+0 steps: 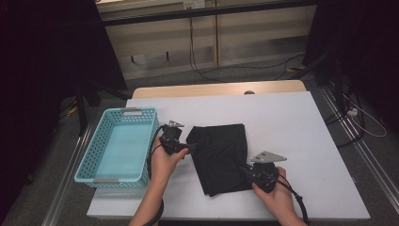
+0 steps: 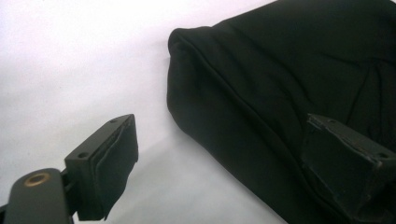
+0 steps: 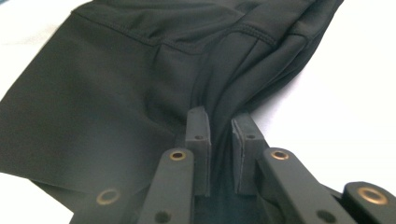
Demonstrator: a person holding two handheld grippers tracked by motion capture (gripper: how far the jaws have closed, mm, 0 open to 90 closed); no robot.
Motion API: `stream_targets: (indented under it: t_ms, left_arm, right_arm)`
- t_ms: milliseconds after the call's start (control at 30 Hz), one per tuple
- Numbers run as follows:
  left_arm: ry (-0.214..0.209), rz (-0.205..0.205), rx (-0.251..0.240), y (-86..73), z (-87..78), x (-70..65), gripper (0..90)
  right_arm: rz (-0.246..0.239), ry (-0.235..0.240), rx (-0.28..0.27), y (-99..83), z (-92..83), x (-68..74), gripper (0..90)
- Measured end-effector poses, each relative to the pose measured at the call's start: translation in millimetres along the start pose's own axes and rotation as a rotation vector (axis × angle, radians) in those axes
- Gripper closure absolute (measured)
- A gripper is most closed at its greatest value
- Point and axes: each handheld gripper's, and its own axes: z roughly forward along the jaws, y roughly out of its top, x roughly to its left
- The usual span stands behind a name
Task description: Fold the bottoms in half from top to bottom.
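Right gripper view: right gripper [image 3: 220, 140] has its 2 jaws pinched together on a gathered fold at the near edge of the black garment [image 3: 140, 79], which lies roughly folded mid-table. Left gripper [image 2: 224, 154] stands with jaws wide apart, astride the garment's left corner but not yet closed, so any fold or lift looks only half set up. Beyond, the blue basket [image 1: 89, 155] sits empty just left of the white table [image 1: 291, 122]; nothing blocks the way.
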Motion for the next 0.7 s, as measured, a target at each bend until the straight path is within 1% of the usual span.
stream_targets:
  t_ms: [67,133,233,333,367,400,433,500,533,600,667,700]
  left_arm:
    - [-0.008,-0.009,0.007,1.0,1.9,1.9,10.1]
    - [-0.006,-0.014,0.013,2.5,3.8,3.5,9.4]
    - [-0.004,-0.028,0.011,4.5,5.5,6.8,9.1]
    - [-0.011,-0.045,0.023,7.0,7.3,10.0,8.7]
    - [-0.004,-0.046,0.031,8.4,7.8,10.9,8.5]
    - [-0.001,-0.049,0.031,9.9,8.0,11.6,8.5]
    - [0.000,-0.043,0.031,11.7,8.1,12.6,8.5]
    - [0.007,-0.049,0.033,15.3,9.6,13.3,8.9]
    - [0.016,-0.044,0.036,17.3,10.5,14.2,9.5]
    - [0.022,-0.049,0.031,20.9,13.5,15.5,10.8]
    - [0.012,-0.051,0.038,24.2,16.6,16.3,11.9]
    - [0.013,-0.055,0.037,25.5,18.6,16.0,12.7]
  right_arm:
    - [0.003,0.011,-0.003,0.7,-0.8,-1.2,80.0]
    - [0.008,0.019,-0.002,1.0,-1.3,-1.5,80.0]
    - [0.003,0.014,-0.008,1.3,-2.8,-1.0,80.2]
    - [0.004,0.020,-0.012,2.3,-4.5,0.0,80.4]
    - [0.005,0.021,-0.016,2.4,-5.0,-0.3,80.4]
    - [0.008,0.024,-0.019,2.6,-5.6,-0.5,80.4]
    - [0.009,0.023,-0.021,2.8,-6.4,-0.8,80.4]
    - [0.007,0.020,-0.031,3.0,-7.7,-1.4,80.4]
    - [0.011,0.024,-0.031,3.0,-7.9,-1.5,80.4]
    - [0.014,0.026,-0.034,2.6,-8.5,-1.5,80.4]
    - [0.013,0.029,-0.034,2.8,-9.1,-1.4,80.4]
    - [0.013,0.031,-0.036,2.9,-9.3,-1.4,80.3]
